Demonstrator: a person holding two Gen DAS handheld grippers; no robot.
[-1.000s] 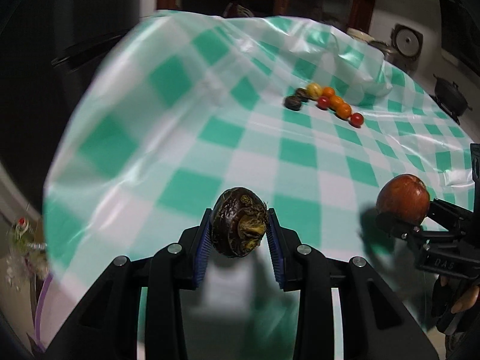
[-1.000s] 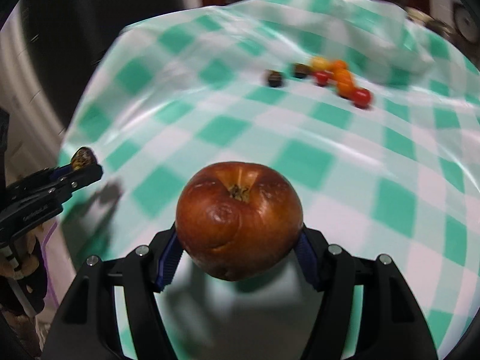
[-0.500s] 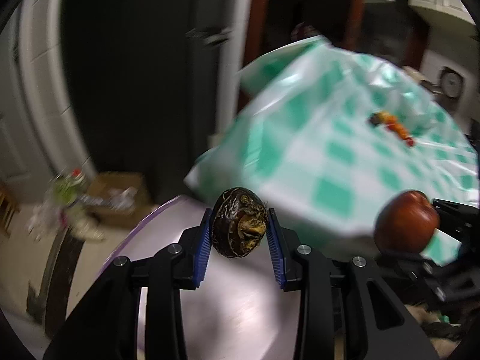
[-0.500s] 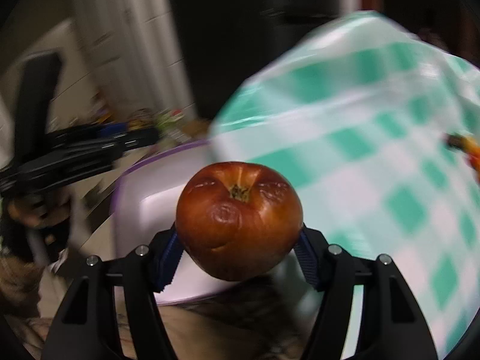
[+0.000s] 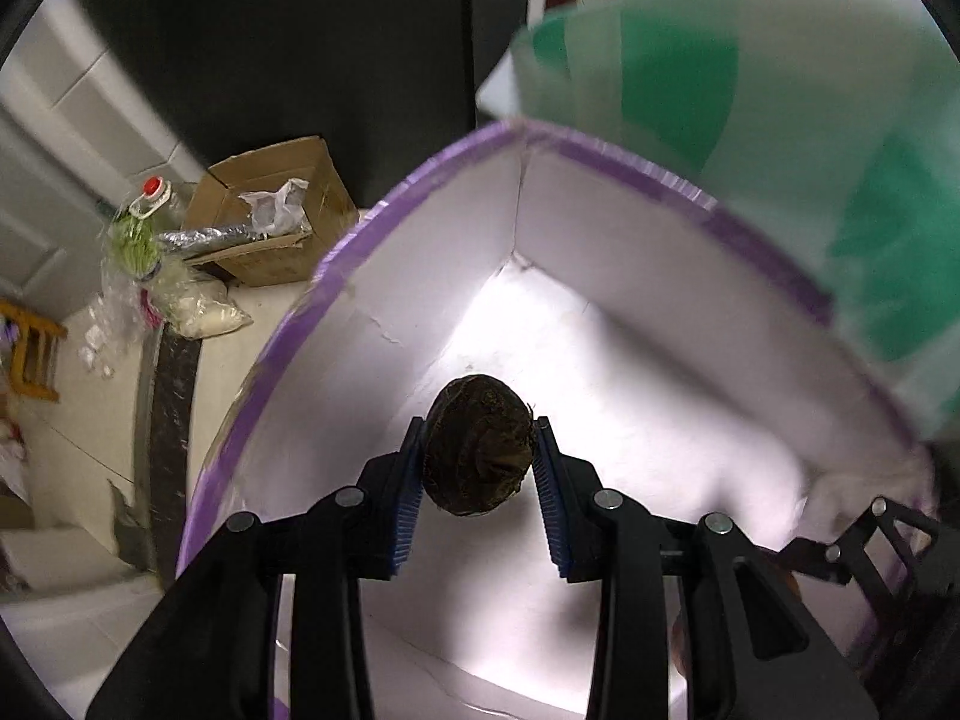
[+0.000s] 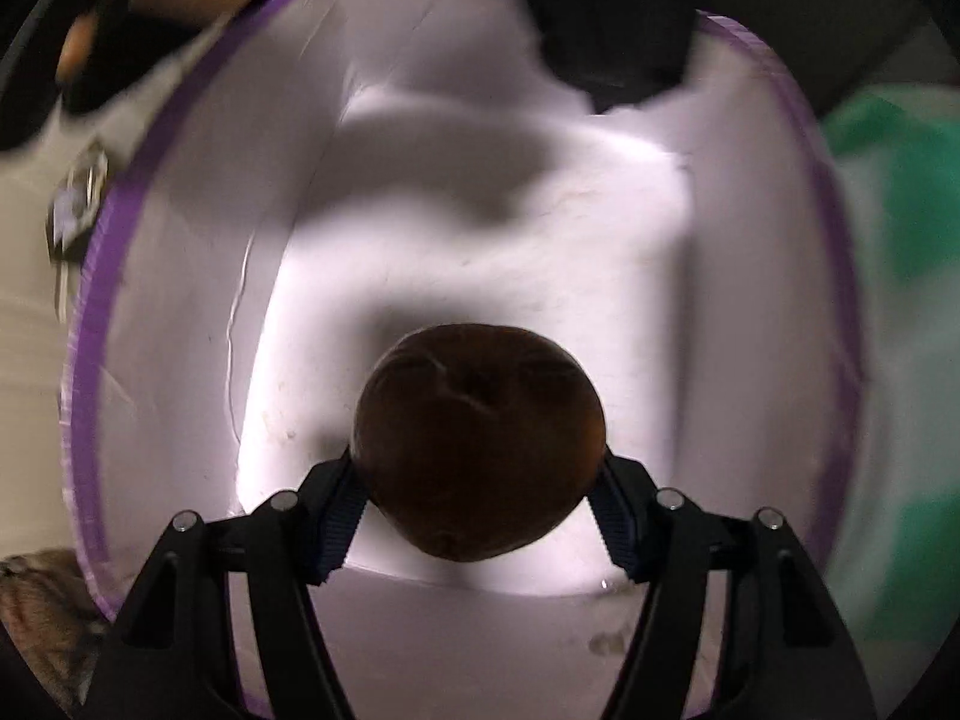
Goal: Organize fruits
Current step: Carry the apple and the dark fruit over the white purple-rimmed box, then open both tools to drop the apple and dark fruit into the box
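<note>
With both fruits poised over the white purple-rimmed box (image 5: 600, 192) beside the table (image 5: 780, 90), lower first, then release: right hand-held gripper (image 6: 477, 510) clamps the apple (image 6: 477, 444), left hand-held gripper (image 5: 478, 480) pinches the small dark fruit (image 5: 478, 444).

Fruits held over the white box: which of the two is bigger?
The smooth reddish-brown round fruit in the right tool is bigger; its fingers stand wide. The small dark wrinkled fruit in the left tool sits between narrowly set fingers.
</note>
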